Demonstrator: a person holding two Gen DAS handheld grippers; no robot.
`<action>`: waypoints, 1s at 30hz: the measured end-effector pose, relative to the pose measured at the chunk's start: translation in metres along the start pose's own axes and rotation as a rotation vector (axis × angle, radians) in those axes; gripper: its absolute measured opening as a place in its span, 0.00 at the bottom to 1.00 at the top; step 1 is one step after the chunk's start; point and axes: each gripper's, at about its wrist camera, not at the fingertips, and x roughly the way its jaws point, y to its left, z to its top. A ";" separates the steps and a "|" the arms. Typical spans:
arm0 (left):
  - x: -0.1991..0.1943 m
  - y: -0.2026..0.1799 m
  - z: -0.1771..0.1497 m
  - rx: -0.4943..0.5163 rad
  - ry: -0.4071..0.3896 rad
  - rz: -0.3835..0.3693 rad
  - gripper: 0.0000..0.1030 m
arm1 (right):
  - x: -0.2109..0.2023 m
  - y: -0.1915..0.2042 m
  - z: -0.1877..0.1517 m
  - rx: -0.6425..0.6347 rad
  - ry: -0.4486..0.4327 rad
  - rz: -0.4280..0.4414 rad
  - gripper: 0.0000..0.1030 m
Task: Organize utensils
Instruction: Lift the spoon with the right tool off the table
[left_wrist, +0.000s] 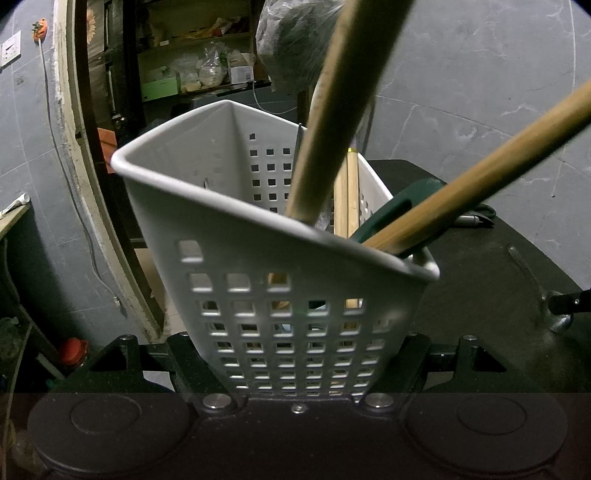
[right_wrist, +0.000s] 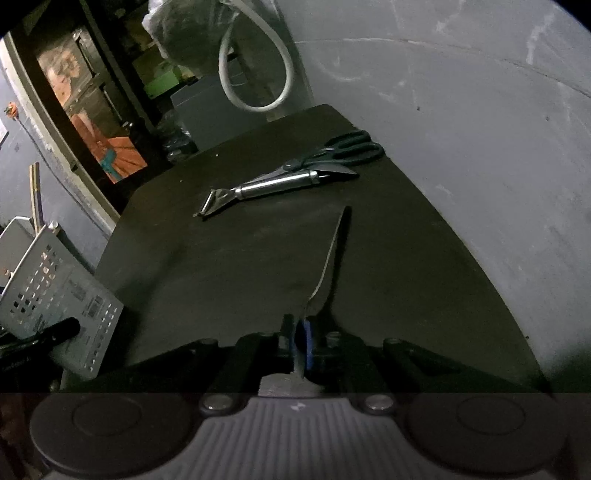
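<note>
My left gripper is shut on a white perforated utensil caddy, held tilted. In the caddy stand two wooden handles, flat wooden sticks and a dark green tool. My right gripper is shut on the end of a thin metal utensil whose handle points away over the dark table. A steel peeler and black-handled scissors lie together at the far side of the table. The caddy shows at the left in the right wrist view.
The grey wall runs close along the table's right and far sides. A white hose loop hangs behind the table. Cluttered shelves and a plastic bag stand behind the caddy. The table's left edge drops to the floor.
</note>
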 end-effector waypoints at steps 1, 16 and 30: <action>0.000 0.000 0.000 0.001 0.000 0.002 0.74 | 0.000 0.000 0.000 -0.002 0.002 0.001 0.07; -0.002 0.000 0.000 0.000 -0.003 -0.005 0.74 | -0.006 0.021 0.001 0.039 0.061 0.076 0.03; 0.000 0.008 -0.003 -0.007 -0.012 -0.018 0.74 | -0.079 0.074 0.051 0.231 0.034 0.451 0.03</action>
